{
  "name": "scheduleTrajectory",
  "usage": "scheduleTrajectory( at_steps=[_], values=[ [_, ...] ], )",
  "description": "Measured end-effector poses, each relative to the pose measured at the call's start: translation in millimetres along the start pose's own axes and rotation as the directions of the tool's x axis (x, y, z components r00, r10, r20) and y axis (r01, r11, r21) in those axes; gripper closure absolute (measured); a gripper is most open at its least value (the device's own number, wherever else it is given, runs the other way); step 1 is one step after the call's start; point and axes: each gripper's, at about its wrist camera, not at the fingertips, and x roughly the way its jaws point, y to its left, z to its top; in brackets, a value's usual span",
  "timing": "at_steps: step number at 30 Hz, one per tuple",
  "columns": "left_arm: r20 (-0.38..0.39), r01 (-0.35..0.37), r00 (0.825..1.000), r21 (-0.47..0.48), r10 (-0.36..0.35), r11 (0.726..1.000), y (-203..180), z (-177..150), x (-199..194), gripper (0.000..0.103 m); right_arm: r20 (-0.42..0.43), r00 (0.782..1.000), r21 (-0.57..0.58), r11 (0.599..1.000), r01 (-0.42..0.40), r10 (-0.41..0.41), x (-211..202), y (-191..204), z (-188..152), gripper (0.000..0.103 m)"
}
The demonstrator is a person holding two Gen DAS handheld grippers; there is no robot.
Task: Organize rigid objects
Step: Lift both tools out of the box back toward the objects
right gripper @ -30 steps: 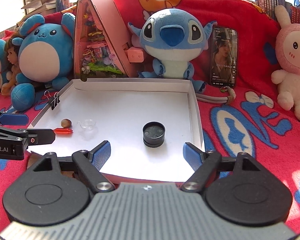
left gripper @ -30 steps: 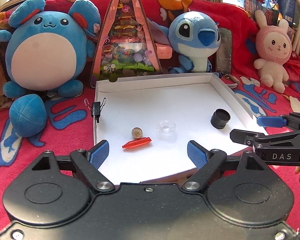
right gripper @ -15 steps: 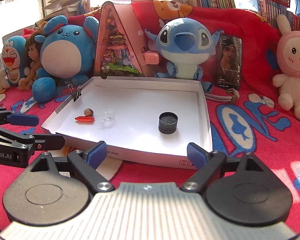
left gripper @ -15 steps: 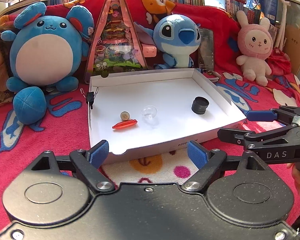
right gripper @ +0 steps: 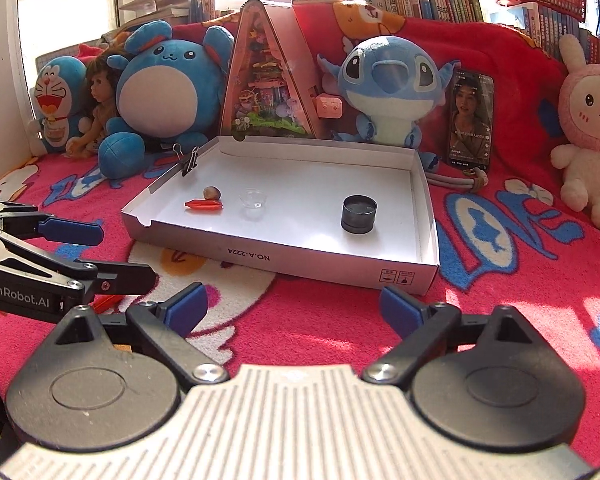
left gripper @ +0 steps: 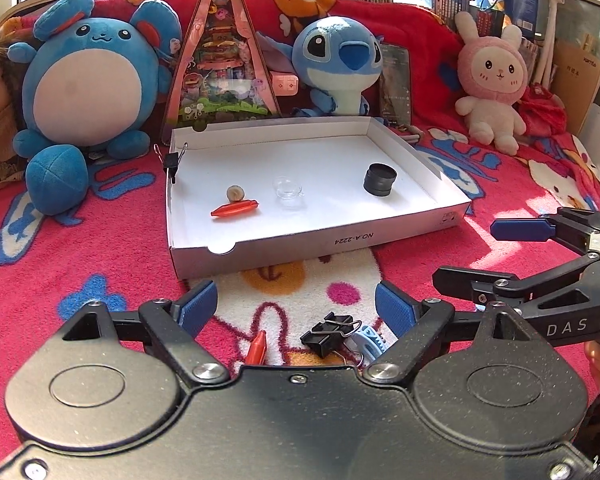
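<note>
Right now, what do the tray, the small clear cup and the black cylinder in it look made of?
Tray: white cardboard, matte, with folded walls and printed code. Clear cup: see-through, glossy, plastic or glass. Black cylinder: dark, slightly shiny, ribbed, likely plastic or metal.

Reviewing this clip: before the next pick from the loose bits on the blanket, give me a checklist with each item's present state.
1. Left gripper open and empty: ok; nothing between its pads.
2. Right gripper open and empty: ok; its jaws have just been opening, nothing between them.
3. Loose pieces in view: ok; a black binder clip, an orange piece and a pale blue piece lie on the blanket just ahead of the left gripper.
4. White box has free floor: ok.
5. Grippers apart from each other: ok.
6. Pale blue piece free of the clip: cannot tell.
</note>
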Motion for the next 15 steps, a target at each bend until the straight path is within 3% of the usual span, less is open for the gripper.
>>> scheduleTrajectory(
  at_steps=[15],
  values=[
    [-0.018,-0.008,1.000,-0.028,0.007,1.000,4,-24,-6,0.018,-0.004,1.000,-0.046,0.999,0.005,-0.005,-12,11,-28,0.004]
  ],
)
